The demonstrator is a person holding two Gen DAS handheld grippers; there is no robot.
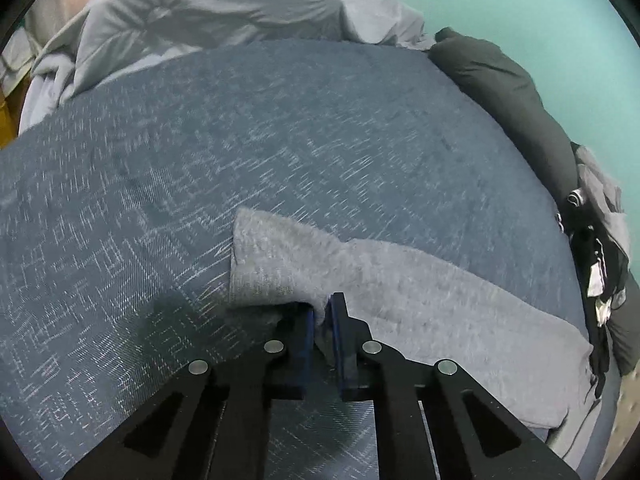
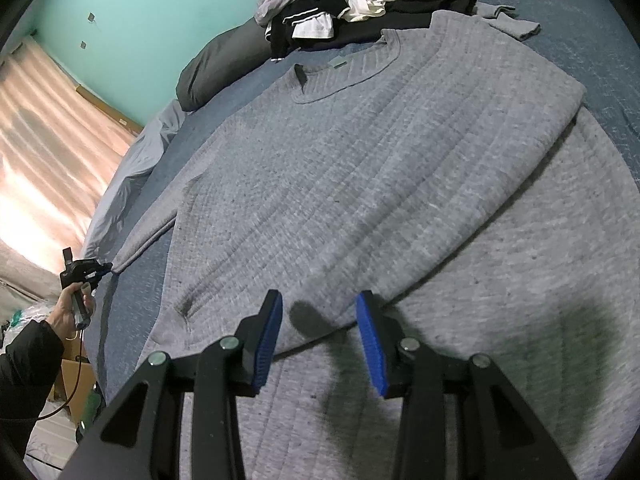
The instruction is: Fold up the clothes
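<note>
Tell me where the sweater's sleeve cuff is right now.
The sleeve cuff is pinched in the left gripper, on the blue bedspread; the right wrist view shows it far left, near the curtain.

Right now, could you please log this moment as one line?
left tongs: shut on sweater sleeve cuff | right tongs: open above sweater hem | sweater: flat on bed

The sweater (image 2: 360, 184) runs off the right wrist view's bottom edge, its hem unseen. The clothes pile (image 2: 352, 4) is cut by the top edge. The bedspread (image 1: 280, 140) is motion-blurred.
</note>
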